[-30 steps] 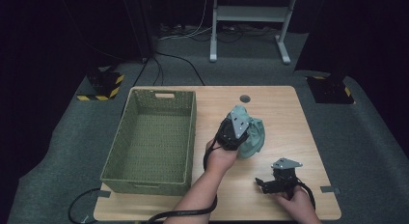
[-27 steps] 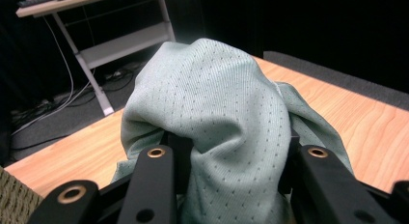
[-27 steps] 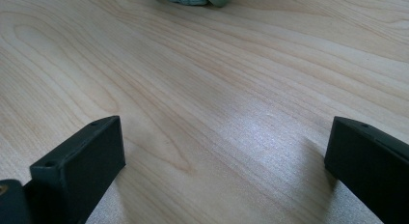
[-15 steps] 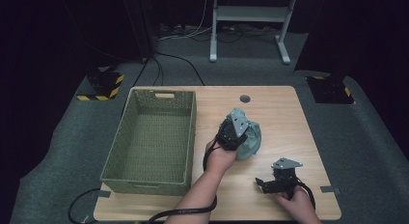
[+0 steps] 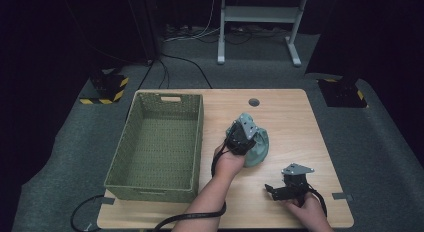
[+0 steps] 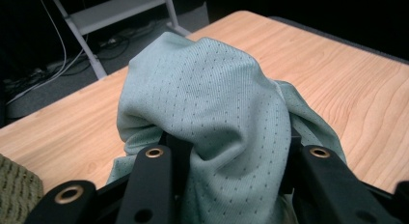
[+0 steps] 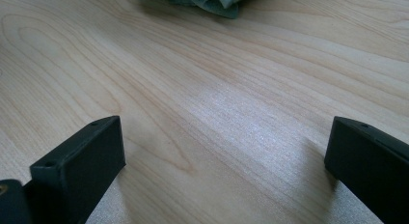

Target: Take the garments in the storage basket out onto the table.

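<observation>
At the centre of the table (image 5: pixel 300 107), in the high view, the left gripper (image 5: pixel 248 137) sits over a bunched pale green cloth (image 5: pixel 260 151), which lies on the wood at about 3 o'clock from the green woven basket (image 5: pixel 155 144). The basket interior is bare. The right gripper (image 5: pixel 280 191) rests near the table's front edge, at roughly 5 o'clock from the cloth and apart from it. Judgement: the work appears to be at the grasp stage; the cloth is gathered but has not reached the basket, so the transfer remains to be done.

In the left gripper view, the cloth (image 6: pixel 207 103) bulges up between the two black jaws, which pinch a thick fold of it. The grip itself is hidden under the gripper body from above. A corner of the basket (image 6: pixel 17 190) sits at 8 o'clock.

In the right gripper view, the jaws stand spread wide with nothing but bare table (image 7: pixel 217 113) between them. An edge of the cloth (image 7: pixel 202 2) lies at 12 o'clock, well ahead of the fingertips, which confirms this gripper holds nothing.
</observation>
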